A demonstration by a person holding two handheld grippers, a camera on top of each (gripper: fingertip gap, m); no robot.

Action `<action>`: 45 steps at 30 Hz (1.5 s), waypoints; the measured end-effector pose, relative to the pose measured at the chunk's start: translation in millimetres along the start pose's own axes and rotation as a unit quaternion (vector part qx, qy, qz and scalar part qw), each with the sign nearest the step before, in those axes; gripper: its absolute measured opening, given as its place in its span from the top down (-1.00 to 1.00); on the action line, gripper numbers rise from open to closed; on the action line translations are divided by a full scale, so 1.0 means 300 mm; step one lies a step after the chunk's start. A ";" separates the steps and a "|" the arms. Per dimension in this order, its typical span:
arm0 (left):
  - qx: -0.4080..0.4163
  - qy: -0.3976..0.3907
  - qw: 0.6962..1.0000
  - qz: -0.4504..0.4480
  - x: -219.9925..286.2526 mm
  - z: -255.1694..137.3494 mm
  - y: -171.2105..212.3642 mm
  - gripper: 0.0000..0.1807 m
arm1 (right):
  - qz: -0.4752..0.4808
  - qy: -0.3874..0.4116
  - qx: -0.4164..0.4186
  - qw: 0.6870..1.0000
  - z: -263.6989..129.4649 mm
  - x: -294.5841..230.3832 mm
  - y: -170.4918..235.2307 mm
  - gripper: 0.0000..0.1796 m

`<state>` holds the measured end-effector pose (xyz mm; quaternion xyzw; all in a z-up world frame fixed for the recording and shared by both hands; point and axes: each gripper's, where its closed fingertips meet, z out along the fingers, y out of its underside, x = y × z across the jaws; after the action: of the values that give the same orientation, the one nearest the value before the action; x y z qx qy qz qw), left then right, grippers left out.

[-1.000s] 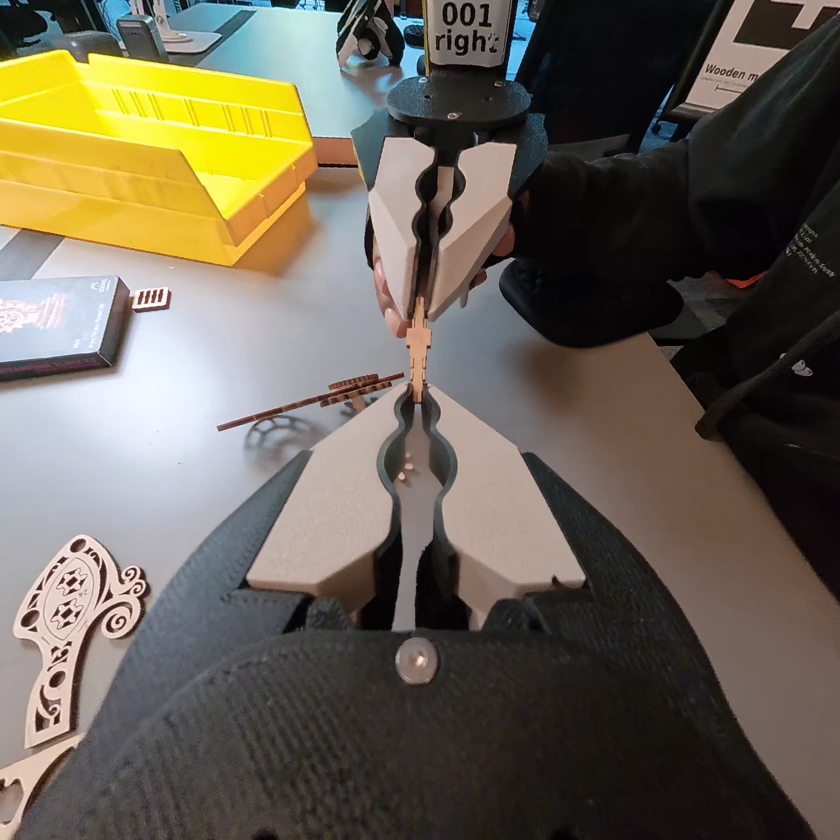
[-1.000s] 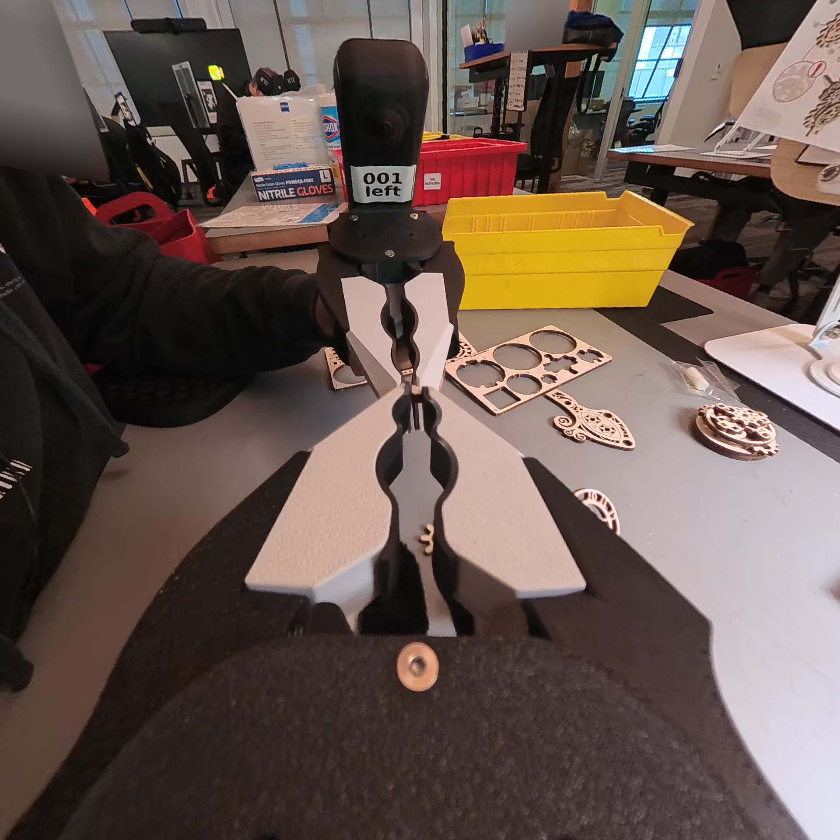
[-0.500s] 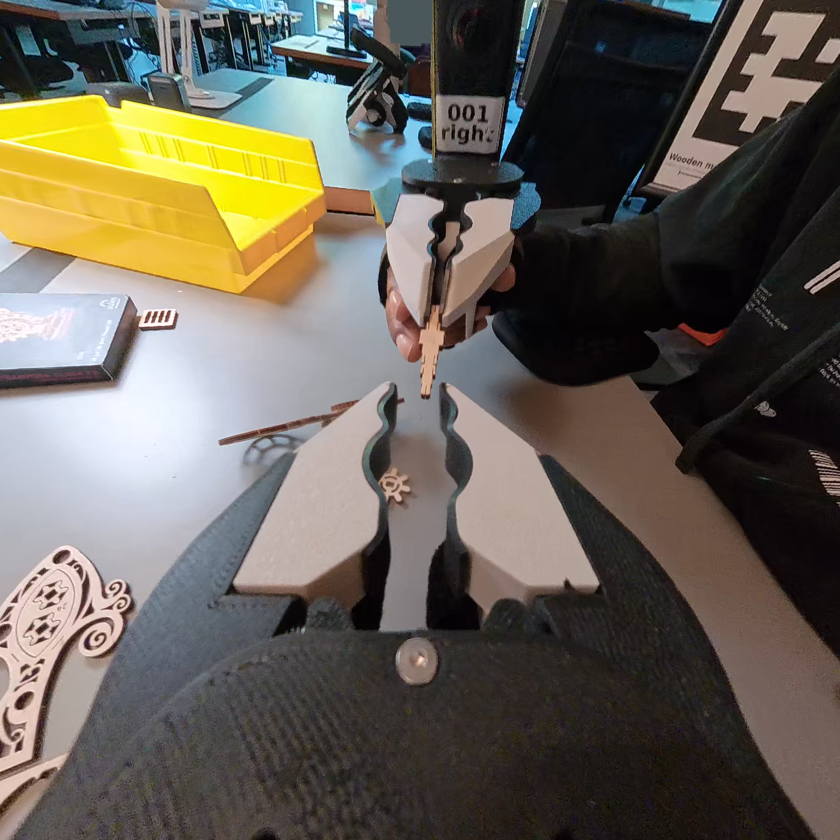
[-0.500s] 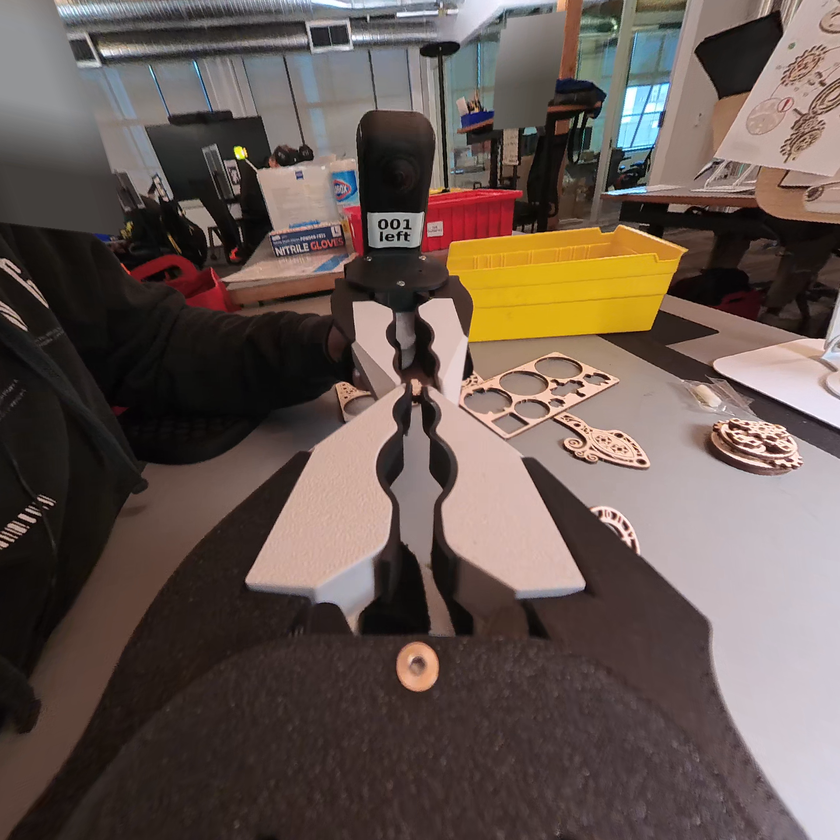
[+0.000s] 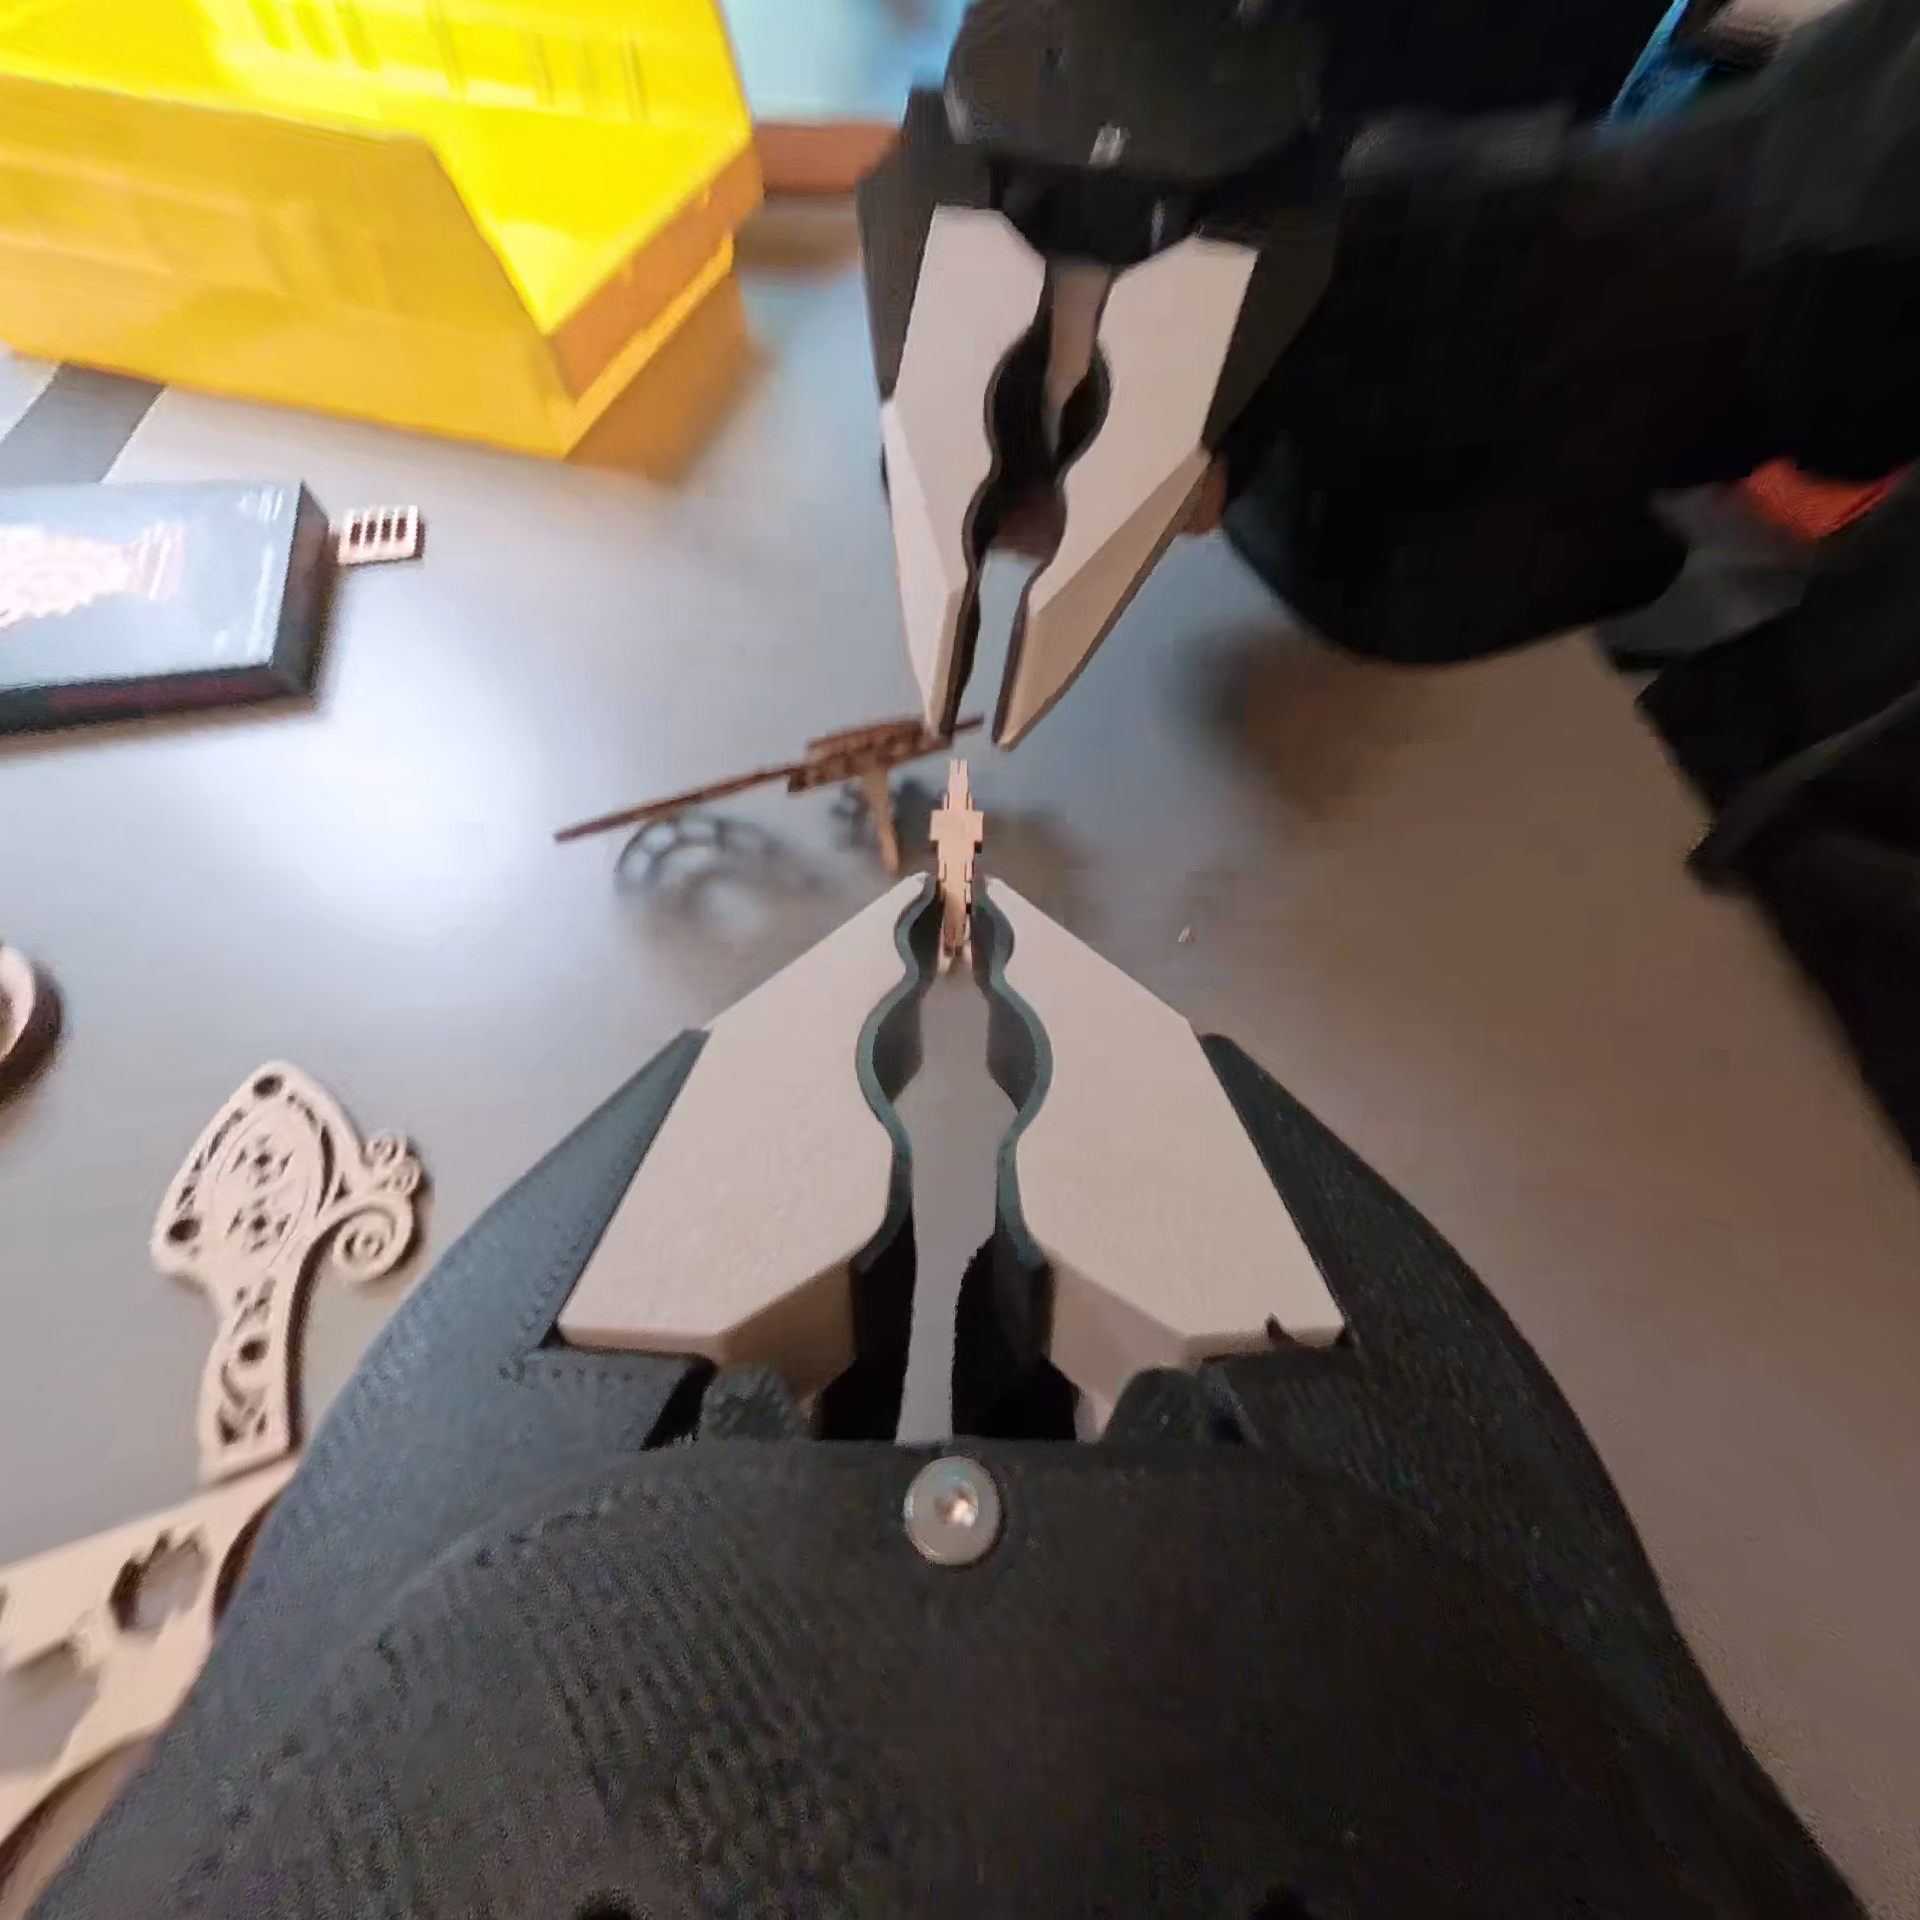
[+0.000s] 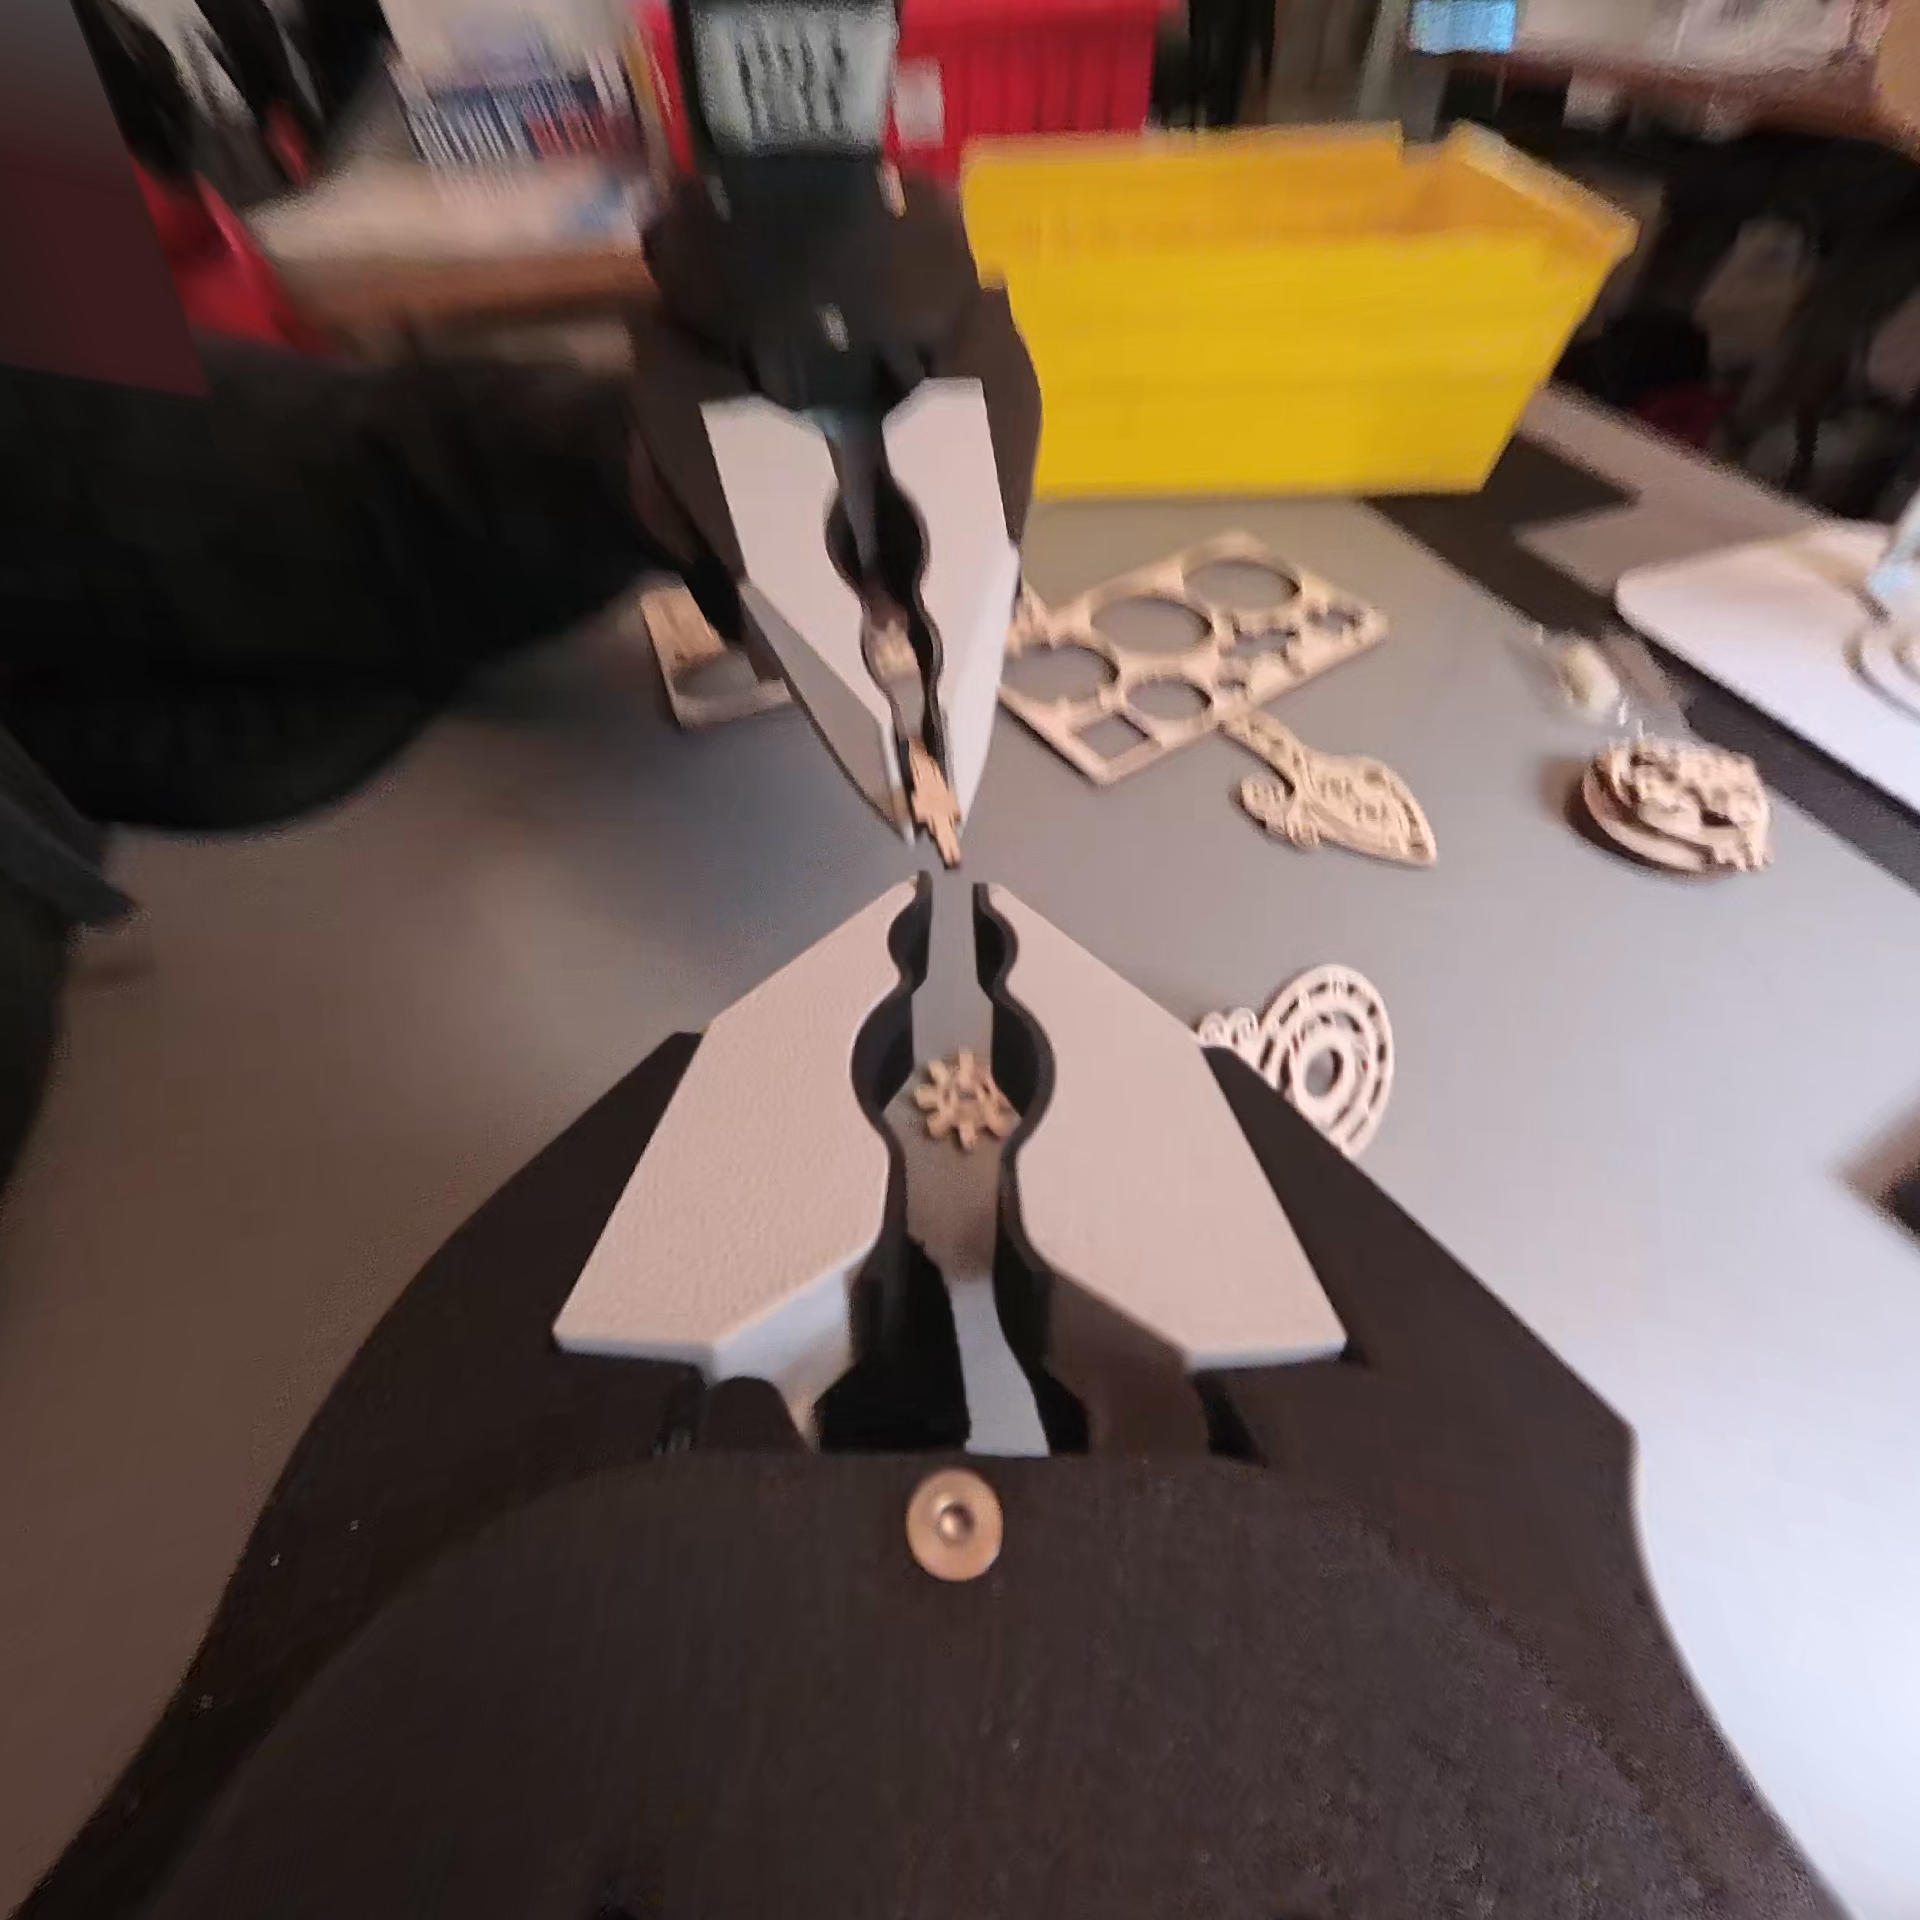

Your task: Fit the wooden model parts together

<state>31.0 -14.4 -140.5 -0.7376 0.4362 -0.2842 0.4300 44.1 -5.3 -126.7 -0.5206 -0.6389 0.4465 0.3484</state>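
Note:
My left gripper (image 5: 951, 899) is shut on the lower end of a small stepped wooden peg (image 5: 954, 831), which sticks up out of its tips. My right gripper (image 5: 975, 727) hangs tip-down just above the peg, its jaws a little apart and empty. In the right wrist view my right gripper (image 6: 945, 896) is slightly open, and the left gripper (image 6: 928, 821) faces it with the peg (image 6: 935, 805) in its tips. A small wooden gear (image 6: 961, 1096) lies on the grey table (image 6: 468, 987), seen between the right fingers. A dark wooden strip-and-gear assembly (image 5: 821, 767) lies just beyond the left tips.
A yellow bin (image 5: 312, 208) stands at the back. A black box (image 5: 145, 603) and a small comb piece (image 5: 379, 535) lie left. Ornate cut-outs (image 5: 270, 1247), a punched sheet (image 6: 1174, 655), a round filigree piece (image 6: 1320, 1049) and a round wooden assembly (image 6: 1673, 810) lie around. A dark sleeve (image 5: 1558, 312) fills the right. The grippers are tip to tip, or close to it. About 7 centimeters separates my left fingertips from the small wooden gear (image 6: 961, 1096).
The peg passed from my right gripper to my left: the left was open half a second ago and has shut on it. The right has let go and opened a little. Both views are blurred.

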 end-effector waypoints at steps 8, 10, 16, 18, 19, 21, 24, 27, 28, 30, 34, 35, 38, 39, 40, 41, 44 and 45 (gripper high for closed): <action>-0.051 -0.036 0.998 -0.022 0.021 -0.048 0.160 0.96 | 0.054 0.066 -0.298 0.951 0.039 -0.057 0.212 0.75; -0.042 -0.050 0.998 -0.019 0.023 -0.055 0.172 0.96 | 0.057 0.095 -0.337 0.935 0.047 -0.040 0.245 0.71; -0.011 -0.074 0.997 -0.009 0.050 -0.074 0.185 0.96 | 0.089 0.143 -0.379 0.910 0.071 -0.003 0.281 0.63; -0.006 -0.078 0.997 0.000 0.063 -0.079 0.191 0.96 | 0.099 0.146 -0.373 0.911 0.080 -0.004 0.278 0.67; -0.005 -0.077 0.997 0.001 0.070 -0.079 0.193 0.96 | 0.099 0.148 -0.372 0.911 0.081 -0.003 0.277 0.70; -0.002 -0.075 0.997 0.005 0.076 -0.079 0.191 0.96 | 0.095 0.144 -0.370 0.913 0.083 -0.011 0.277 0.73; 0.002 -0.070 0.998 0.006 0.085 -0.076 0.186 0.96 | 0.087 0.113 -0.370 0.918 0.075 -0.054 0.280 0.73; 0.004 -0.067 0.998 0.013 0.092 -0.074 0.182 0.96 | 0.081 0.080 -0.374 0.920 0.054 -0.116 0.290 0.73; 0.004 -0.067 0.998 0.013 0.092 -0.073 0.182 0.96 | 0.078 0.074 -0.378 0.919 0.045 -0.132 0.293 0.71; 0.004 -0.066 0.998 0.013 0.093 -0.071 0.181 0.96 | 0.059 0.067 -0.380 0.921 0.032 -0.147 0.291 0.66; 0.004 -0.064 0.998 0.016 0.097 -0.069 0.180 0.96 | 0.020 0.043 -0.385 0.922 0.031 -0.145 0.283 0.63; 0.004 -0.064 0.998 0.017 0.098 -0.069 0.181 0.96 | 0.018 0.037 -0.384 0.923 0.039 -0.141 0.278 0.63; 0.004 -0.063 0.998 0.020 0.103 -0.068 0.180 0.96 | 0.013 0.023 -0.392 0.919 0.056 -0.139 0.278 0.66; 0.004 -0.063 0.998 0.021 0.104 -0.068 0.180 0.96 | 0.008 0.022 -0.398 0.917 0.058 -0.135 0.283 0.69; 0.004 -0.062 0.998 0.022 0.106 -0.068 0.180 0.96 | 0.007 0.018 -0.401 0.916 0.061 -0.138 0.286 0.71; 0.005 -0.061 0.998 0.022 0.107 -0.069 0.179 0.96 | 0.010 0.012 -0.398 0.917 0.066 -0.144 0.285 0.71; 0.006 -0.058 0.998 0.021 0.108 -0.069 0.179 0.96 | 0.010 0.000 -0.388 0.922 0.079 -0.159 0.281 0.72; 0.006 -0.058 0.998 0.022 0.109 -0.069 0.178 0.96 | 0.006 0.003 -0.383 0.924 0.080 -0.157 0.278 0.72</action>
<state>8.0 -64.7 -176.5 -0.7406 0.4246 -0.2343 0.4651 61.8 -51.2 -212.3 -0.6192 -0.7572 0.1686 0.1219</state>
